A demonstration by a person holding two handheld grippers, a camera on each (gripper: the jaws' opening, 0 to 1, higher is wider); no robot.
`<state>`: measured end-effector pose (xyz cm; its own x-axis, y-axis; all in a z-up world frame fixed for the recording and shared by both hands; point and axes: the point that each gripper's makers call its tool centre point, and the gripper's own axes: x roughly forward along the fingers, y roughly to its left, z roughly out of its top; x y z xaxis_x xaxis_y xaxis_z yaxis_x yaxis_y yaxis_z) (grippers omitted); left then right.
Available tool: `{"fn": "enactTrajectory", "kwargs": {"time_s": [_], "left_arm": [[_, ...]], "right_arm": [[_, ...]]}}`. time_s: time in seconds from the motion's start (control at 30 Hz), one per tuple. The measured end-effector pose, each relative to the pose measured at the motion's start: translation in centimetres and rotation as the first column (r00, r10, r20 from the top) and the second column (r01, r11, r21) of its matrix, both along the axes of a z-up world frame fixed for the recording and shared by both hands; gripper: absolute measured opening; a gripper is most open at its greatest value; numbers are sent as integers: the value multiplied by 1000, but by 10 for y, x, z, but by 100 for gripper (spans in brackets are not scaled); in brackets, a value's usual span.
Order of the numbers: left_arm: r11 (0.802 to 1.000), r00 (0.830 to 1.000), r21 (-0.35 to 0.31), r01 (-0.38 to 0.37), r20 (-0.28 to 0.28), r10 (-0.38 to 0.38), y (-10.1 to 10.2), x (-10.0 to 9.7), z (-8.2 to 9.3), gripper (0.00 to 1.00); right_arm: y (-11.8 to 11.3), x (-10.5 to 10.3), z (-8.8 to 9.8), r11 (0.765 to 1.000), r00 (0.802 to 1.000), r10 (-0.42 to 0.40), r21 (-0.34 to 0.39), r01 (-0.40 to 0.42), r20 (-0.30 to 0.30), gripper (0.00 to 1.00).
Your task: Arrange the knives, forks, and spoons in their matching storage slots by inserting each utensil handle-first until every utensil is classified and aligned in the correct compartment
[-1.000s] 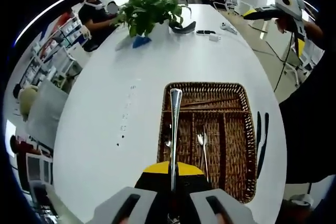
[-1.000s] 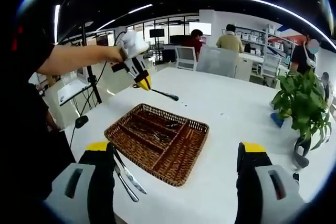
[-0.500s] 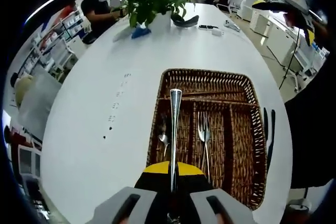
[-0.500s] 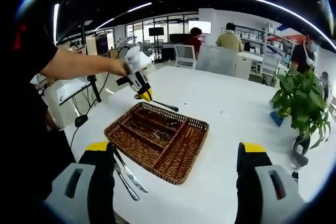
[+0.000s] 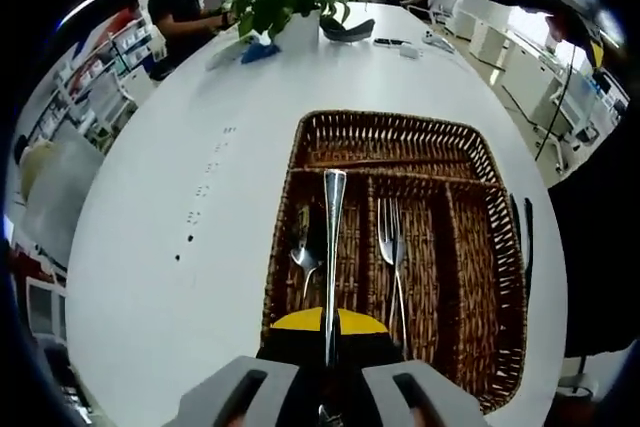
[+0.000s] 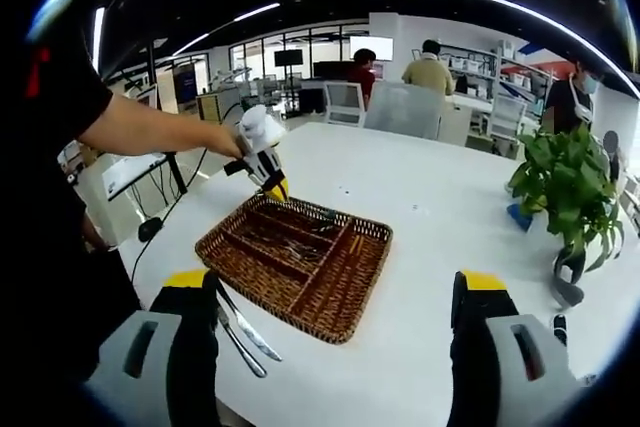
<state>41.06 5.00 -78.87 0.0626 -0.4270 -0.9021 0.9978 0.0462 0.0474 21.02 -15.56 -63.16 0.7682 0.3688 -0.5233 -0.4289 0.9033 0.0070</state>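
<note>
One utensil [image 5: 333,247], handle-first, sits clamped in the left tongs [image 5: 328,387] above the wicker tray [image 5: 478,247] on the counter [image 5: 170,197], next needing lowering into the spoon [image 5: 303,259] slot, while the right tongs [image 6: 335,347] gape empty near two knives [image 6: 243,335].

the room was bright and evenly lit by long ceiling light strips [image 6: 470,2] and daylight from windows [image 6: 300,52] at the back. the white worktop [image 5: 180,197] carried soft glare and only faint shadows. fisheye bending curved straight lines near the edges, where detail went soft and blurred.
</note>
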Motion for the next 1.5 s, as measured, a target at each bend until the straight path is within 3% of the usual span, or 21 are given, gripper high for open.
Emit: {"fn": "enactTrajectory", "kwargs": {"time_s": [0.2,0.9,1.17,1.23,1.33,1.5], "left_arm": [[1000,1000,7,23,-13,-23,4,-2,-17,0],[999,997,30,-33,-70,35,1,1,-58,0],[997,995,28,-72,-65,74,2,6,-64,2],[999,999,38,-28,-31,29,3,7,-66,3],[998,998,30,-58,-26,59,4,10,-65,7],[995,995,-27,-101,-8,101,2,16,-49,14]], "right_arm": [[1,-3,-3,1000,1000,-17,7,17,-7,99],[3,-8,-9,999,999,-27,-26,26,-31,99],[3,-10,-10,999,999,-30,-32,29,-30,99],[3,-11,-11,999,999,-28,-31,27,-31,99],[4,-12,-11,999,999,-25,-33,24,-31,99],[4,-12,-8,999,1000,-21,-32,20,-22,99]]}}
